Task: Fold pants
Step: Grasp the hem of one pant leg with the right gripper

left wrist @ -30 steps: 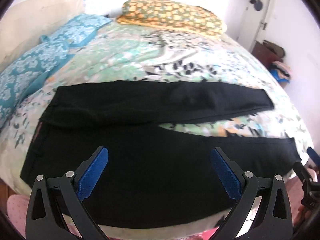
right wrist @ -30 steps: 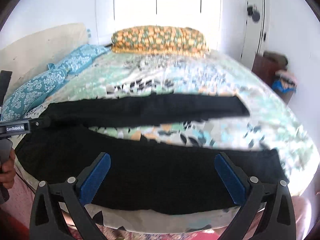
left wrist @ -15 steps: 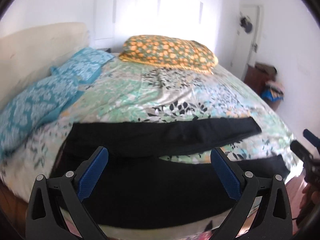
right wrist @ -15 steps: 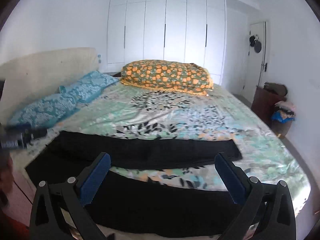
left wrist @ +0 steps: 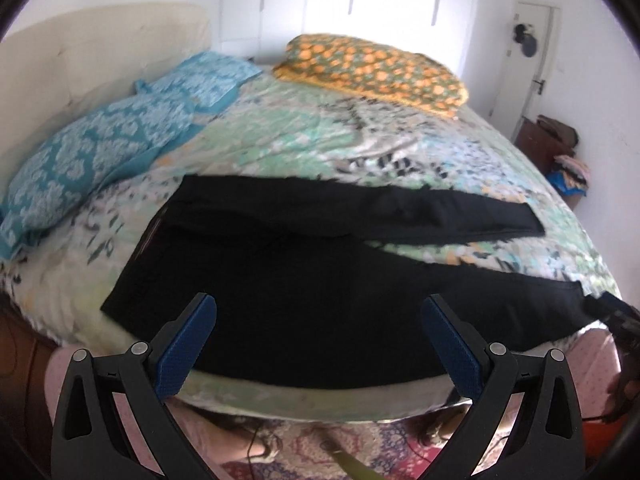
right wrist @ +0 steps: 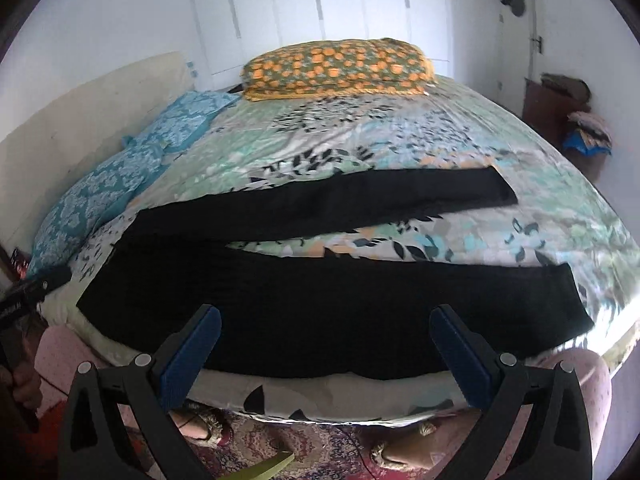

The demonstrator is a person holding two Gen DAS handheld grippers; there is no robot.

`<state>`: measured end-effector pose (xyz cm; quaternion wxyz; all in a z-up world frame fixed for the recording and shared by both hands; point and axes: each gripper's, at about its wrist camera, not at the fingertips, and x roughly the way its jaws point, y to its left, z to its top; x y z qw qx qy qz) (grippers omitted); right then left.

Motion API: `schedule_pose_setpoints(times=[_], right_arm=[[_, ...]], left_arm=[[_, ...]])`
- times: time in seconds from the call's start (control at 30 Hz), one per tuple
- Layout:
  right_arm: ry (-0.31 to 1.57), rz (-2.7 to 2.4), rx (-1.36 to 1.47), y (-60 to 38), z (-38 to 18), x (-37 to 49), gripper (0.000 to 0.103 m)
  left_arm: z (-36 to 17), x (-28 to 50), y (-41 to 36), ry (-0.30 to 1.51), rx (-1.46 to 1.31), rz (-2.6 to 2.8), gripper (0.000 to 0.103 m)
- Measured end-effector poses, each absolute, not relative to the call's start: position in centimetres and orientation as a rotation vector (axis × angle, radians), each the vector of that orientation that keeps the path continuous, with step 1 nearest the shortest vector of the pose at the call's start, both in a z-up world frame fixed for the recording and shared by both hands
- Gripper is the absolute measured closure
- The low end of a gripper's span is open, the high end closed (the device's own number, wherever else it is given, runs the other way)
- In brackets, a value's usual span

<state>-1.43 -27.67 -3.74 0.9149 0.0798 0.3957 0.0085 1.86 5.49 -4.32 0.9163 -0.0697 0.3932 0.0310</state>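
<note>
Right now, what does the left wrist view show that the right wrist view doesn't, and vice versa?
Only the left wrist view shows the right gripper near the near leg's cuff. Only the right wrist view shows the left gripper beside the waistband. Both share the black pants spread flat on the bed, legs apart, and the orange pillow.

Black pants (left wrist: 304, 276) lie spread flat on the bed (left wrist: 320, 140), waist to the left, the two legs parted and running right; the near leg reaches the bed's front edge; the left gripper (left wrist: 320, 344) hovers over that leg with its jaws wide apart, holding nothing; the right gripper (left wrist: 616, 316) shows at the right edge by the near cuff, its jaws unclear; blue pillows (left wrist: 120, 136) lie left, an orange one (left wrist: 372, 70) behind.
</note>
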Motion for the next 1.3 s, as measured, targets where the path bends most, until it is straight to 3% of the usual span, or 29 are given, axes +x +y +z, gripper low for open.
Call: schedule_pose_setpoints(times=[0.2, 0.4, 0.5, 0.67, 0.93, 1.03, 1.1, 1.23, 1.27, 1.3], right_arm=[[0.839, -0.002, 0.252, -33.0, -4.0, 1.7, 0.000], [0.681, 0.024, 0.218, -43.2, -1.4, 10.2, 0.000], [0.922, -0.028, 0.368, -51.2, -5.3, 18.4, 0.000], [1.034, -0.136, 0.493, -60.1, -9.4, 26.4, 0.003], [1.188, -0.119, 0.373, -60.3, -14.5, 36.6, 0.003], [1.217, -0.144, 0.306, -60.3, -16.3, 39.3, 0.010], [1.227, -0.154, 0.272, -60.2, -17.2, 40.7, 0.026], [1.272, -0.163, 0.209, -60.2, -19.4, 42.5, 0.028], [1.278, -0.154, 0.203, -60.3, -19.8, 42.6, 0.032], [1.254, -0.137, 0.192, -60.2, -19.6, 42.5, 0.055]], left_arm=[[-5.3, 4.9, 5.9, 0.833, -0.171, 0.100, 0.001], [-2.4, 9.5, 4.6, 0.756, -0.111, 0.107, 0.001], [-2.1, 10.4, 4.4, 0.746, -0.153, 0.119, 0.001], [-4.8, 9.9, 3.3, 0.830, -0.101, 0.140, 0.001], [-9.5, 9.9, 3.0, 1.014, -0.067, 0.221, 0.001], [-10.2, 10.5, 2.6, 1.048, -0.055, 0.227, 0.001], [-10.4, 11.0, 2.2, 1.061, -0.032, 0.239, 0.001], [-10.8, 11.6, 1.7, 1.090, -0.006, 0.254, 0.001], [-10.9, 11.7, 1.6, 1.096, -0.001, 0.255, 0.001], [-11.1, 11.7, 1.4, 1.102, 0.007, 0.254, 0.001]])
